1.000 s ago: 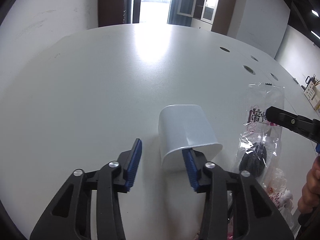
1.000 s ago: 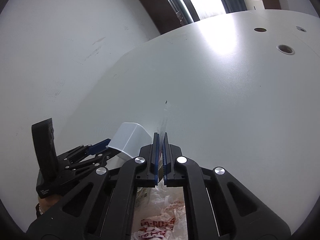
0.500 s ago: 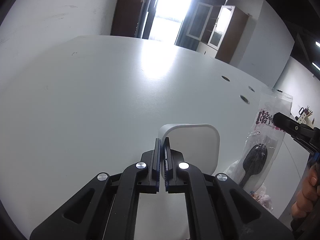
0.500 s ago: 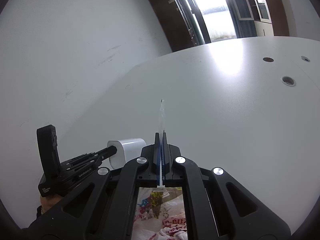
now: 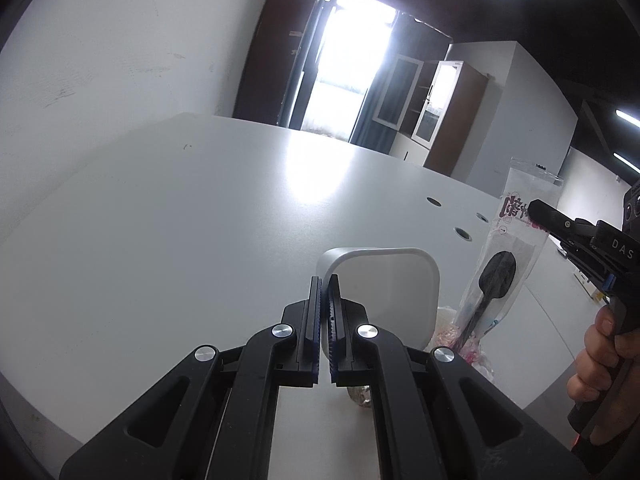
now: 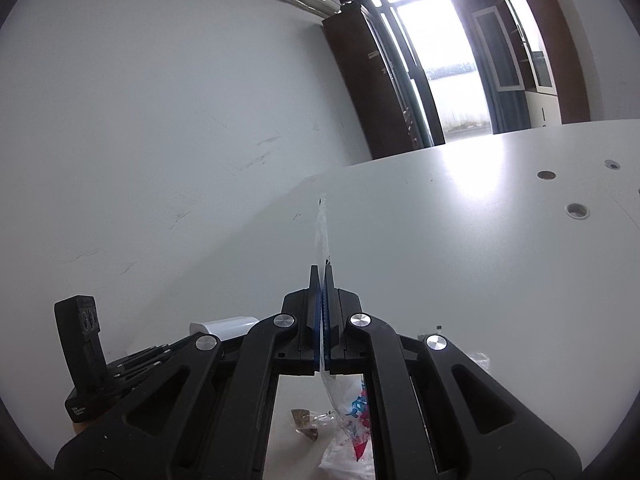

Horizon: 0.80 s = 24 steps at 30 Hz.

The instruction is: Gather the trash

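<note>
Nearest in the left wrist view, the left gripper [image 5: 325, 292] is clamped on the near wall of a white bin [image 5: 384, 280], which sits lifted and tilted with its underside toward the lens; its mouth is not visible, so contents cannot be told. At about 3 o'clock from the bin, the right gripper [image 5: 534, 208] pinches a clear plastic packet [image 5: 508, 248] with pink print and a black spoon-shaped item inside; the packet hangs clear of the white table [image 5: 180, 220]. In the right wrist view the same right gripper [image 6: 323, 280] is clenched on the packet's thin edge [image 6: 322, 232], seen edge-on. Below the packet, at 6 o'clock, loose trash remains on the table: a crumpled red-and-white wrapper [image 6: 352, 436] and a small brown scrap [image 6: 304, 426], partly masked by the gripper frame. A person's hand [image 5: 596, 356] holds the right handle at the 4 o'clock frame edge, cut off. Judgement: task is early to mid; one piece is picked up but not yet in the bin, at least two pieces left. Farther off, cable holes [image 5: 464, 233] dot the table; the window [image 5: 352, 64] glare washes out detail beyond.
</note>
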Motion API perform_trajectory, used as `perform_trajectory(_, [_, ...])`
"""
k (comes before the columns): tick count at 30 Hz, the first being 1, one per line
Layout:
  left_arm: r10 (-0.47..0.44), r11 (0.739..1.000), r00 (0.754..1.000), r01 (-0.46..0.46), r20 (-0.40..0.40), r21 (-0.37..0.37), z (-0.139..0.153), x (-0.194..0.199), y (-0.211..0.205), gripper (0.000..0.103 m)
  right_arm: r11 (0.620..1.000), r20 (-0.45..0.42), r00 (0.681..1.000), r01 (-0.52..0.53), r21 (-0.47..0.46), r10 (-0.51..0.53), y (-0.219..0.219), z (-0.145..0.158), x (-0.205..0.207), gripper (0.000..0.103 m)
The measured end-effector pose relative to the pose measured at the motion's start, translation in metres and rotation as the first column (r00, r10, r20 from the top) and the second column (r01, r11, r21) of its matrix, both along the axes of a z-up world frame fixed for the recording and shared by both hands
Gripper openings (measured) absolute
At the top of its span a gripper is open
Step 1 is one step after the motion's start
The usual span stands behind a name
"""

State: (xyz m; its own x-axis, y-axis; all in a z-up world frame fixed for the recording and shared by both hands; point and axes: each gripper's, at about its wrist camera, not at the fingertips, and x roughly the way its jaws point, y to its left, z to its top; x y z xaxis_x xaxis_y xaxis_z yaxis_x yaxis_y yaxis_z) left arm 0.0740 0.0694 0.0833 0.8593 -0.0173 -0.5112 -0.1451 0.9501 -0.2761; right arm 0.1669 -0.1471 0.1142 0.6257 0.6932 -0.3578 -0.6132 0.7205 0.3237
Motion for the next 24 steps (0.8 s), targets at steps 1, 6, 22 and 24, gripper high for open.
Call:
perform_trajectory(1, [-0.002,1.000,1.000,0.002,0.007,0.003,0.003,-0.008,-0.003,0.002,1.000,0.008,1.000,0.000,0.002,0.000,-0.002,0.001,-0.008,0.000])
perform_trajectory(6, [-0.018,1.000,0.998,0.018,0.053,0.009,0.011,-0.051,-0.022,0.002,1.000,0.042,0.999,-0.021,0.005,0.020,-0.016,-0.003,-0.049,0.000])
perform_trajectory(22, [-0.061,0.997,0.995,0.057,0.074,0.058,-0.007,-0.132,-0.069,0.002,0.999,0.136,0.990,-0.027,0.027,0.023,-0.074,-0.013,-0.153,0.000])
perform_trajectory(24, [-0.068,0.996,0.995,0.063,0.072,0.065,-0.009,-0.139,-0.072,0.002,0.999,0.133,0.991,-0.032,0.020,0.029,-0.076,-0.019,-0.159,0.000])
